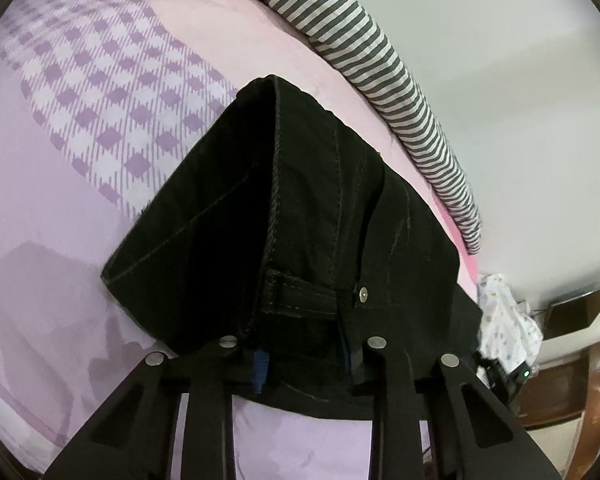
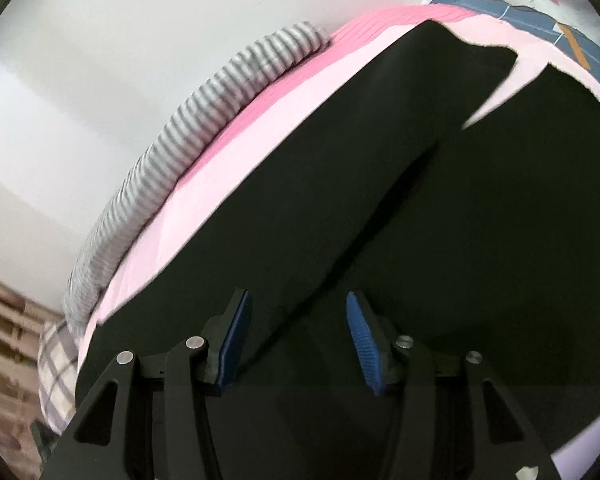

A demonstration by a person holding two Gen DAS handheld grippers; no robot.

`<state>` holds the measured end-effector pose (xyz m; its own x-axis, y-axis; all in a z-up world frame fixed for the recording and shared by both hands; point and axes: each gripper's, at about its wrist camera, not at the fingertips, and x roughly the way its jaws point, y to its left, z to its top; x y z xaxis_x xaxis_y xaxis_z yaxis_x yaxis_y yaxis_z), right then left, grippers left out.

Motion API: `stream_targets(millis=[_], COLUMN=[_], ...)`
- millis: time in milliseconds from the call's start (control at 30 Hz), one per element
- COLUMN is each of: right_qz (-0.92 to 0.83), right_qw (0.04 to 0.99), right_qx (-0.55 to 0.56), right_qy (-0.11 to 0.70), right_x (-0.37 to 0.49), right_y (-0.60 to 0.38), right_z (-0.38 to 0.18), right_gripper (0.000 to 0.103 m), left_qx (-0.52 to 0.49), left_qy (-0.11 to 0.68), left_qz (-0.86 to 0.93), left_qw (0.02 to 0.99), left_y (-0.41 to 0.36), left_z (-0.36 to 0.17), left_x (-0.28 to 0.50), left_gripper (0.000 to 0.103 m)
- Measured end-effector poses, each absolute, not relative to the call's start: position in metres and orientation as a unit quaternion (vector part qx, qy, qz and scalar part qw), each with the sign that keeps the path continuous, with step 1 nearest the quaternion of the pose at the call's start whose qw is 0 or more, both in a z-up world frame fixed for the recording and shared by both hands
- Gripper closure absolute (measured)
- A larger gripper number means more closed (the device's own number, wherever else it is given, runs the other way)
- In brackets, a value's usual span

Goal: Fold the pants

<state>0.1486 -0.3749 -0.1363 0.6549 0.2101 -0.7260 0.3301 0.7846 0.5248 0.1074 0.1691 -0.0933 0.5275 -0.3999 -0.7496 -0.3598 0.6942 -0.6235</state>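
The black pants (image 1: 300, 216) are lifted off the lilac bed sheet (image 1: 40, 208) by their waistband in the left wrist view. My left gripper (image 1: 304, 364) is shut on the waistband near a belt loop and a metal rivet; the fabric hides its fingertips. In the right wrist view the black pants (image 2: 380, 200) lie spread on the bed, two legs parting at the far end. My right gripper (image 2: 296, 344) is open just above the fabric, its blue pads (image 2: 236, 344) apart and holding nothing.
A grey-and-white striped pillow (image 1: 380, 60) lies along the bed's far edge by the white wall, and shows in the right wrist view (image 2: 172, 152). A checked lilac patch (image 1: 112, 96) is on the sheet. Patterned white cloth (image 1: 508, 320) and wooden furniture (image 1: 560, 392) are at the right.
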Motion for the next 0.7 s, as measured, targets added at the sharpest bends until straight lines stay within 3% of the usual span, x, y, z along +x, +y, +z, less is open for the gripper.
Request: stream_targets(millis=[233,300,367,700], right_qz=[-0.064,-0.064,-0.065,-0.103], right_qw=[0.839,0.835,0.833,0.844], right_qx=[0.377,0.39,0.395,0.372], right_qy=[0.386,0.383,0.381,0.371], right_x=[0.172,0.176,0.178,0.168], right_y=[-0.42,-0.43,-0.438,-0.46], right_z=[-0.139,-0.14,-0.14,-0.122], right_gripper=[0.063,0.072,0.088,0.096], left_qx=[-0.382,-0.378,-0.369,-0.304], left_qy=[0.49,0.493,0.495,0.525], left_qz=[-0.007,-0.006,-0.005,-0.01], left_qw=[0.784,0.783,0.786,0.795], left_y=[0.171,0.172,0.171,0.168], left_z=[-0.09,-0.089,-0.085,-0.074], left_x=[0.113,0.115,0.118,0.133], left_gripper=[0.078,0.079,0.079,0.081])
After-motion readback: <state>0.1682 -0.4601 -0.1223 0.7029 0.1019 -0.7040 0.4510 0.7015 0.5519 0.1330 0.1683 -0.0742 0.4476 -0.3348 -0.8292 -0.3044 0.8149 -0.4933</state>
